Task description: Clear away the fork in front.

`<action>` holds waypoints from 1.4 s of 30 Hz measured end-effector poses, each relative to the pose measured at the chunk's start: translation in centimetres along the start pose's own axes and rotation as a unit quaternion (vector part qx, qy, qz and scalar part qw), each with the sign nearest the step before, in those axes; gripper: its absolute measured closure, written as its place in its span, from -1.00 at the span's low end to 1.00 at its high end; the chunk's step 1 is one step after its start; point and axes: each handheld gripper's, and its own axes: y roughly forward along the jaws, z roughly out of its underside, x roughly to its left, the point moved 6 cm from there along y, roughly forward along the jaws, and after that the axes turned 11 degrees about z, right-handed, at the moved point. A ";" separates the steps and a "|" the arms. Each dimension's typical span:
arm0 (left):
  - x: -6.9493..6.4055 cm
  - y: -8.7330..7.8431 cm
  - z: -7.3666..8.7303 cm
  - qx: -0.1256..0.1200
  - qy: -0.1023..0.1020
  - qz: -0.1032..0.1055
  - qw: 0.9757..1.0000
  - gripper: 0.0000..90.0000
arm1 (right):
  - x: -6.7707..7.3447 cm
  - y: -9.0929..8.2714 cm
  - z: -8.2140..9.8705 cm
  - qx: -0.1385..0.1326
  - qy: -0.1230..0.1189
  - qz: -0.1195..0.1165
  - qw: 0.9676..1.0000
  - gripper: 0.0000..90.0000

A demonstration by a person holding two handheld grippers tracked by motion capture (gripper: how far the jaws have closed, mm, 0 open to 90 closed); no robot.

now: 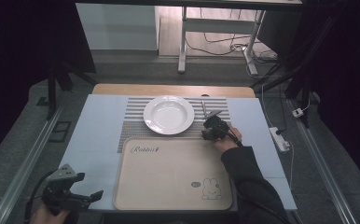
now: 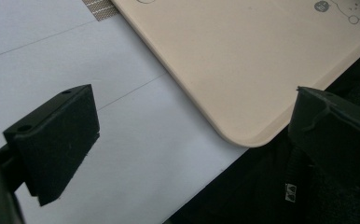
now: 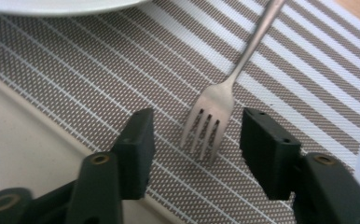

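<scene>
At the near left corner of the table the left gripper (image 1: pixel 82 196) hangs idle just off the edge of the pale blue sheet (image 1: pixel 94 135), its jaws spread wide with nothing between them; in its own view the rounded near corner of the beige tray (image 2: pixel 243 70) lies ahead of it. The tray (image 1: pixel 169 177) takes up the near middle of the table, bare apart from a printed word and a small rabbit drawing (image 1: pixel 211 190). Beyond it a striped mat (image 1: pixel 131 123) carries a white plate (image 1: pixel 169 114), empty and sitting on the mat's middle. To the right of the plate lies the fork (image 1: pixel 204 108), on the mat, its handle running away toward the far side and its prongs pointing back toward the person. The right gripper (image 1: pixel 214 115) is down over it: in the right gripper view the jaws stand well open on either side of the fork (image 3: pixel 215 107), the prongs between the two pads (image 3: pixel 138 149) but touching neither. I'd judge the step in hand is taking up the fork, with the approach nearly made and the grip not yet closed. Next, it seems, the jaws need to settle lower and close across the fork's neck, squarely enough that the thin flat metal doesn't skid away on the mat.
</scene>
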 end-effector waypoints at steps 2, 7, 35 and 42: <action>0.0 0.0 0.0 0.001 0.000 0.000 1.000 -0.95 | 0.1 0.1 0.1 0.004 -0.007 0.002 1.000 0.21; 0.0 0.1 0.0 0.001 0.001 0.000 1.000 -0.95 | 0.1 0.1 0.1 0.004 -0.015 0.005 1.000 0.40; -0.4 0.0 0.0 0.001 0.016 0.000 1.000 -0.98 | -0.6 -2.7 -0.7 -0.032 -0.031 0.020 0.999 1.00; -0.4 -0.2 -0.1 -0.008 0.012 0.023 1.000 -1.00 | -0.4 -4.8 -0.7 -0.055 -0.020 -0.013 0.998 1.00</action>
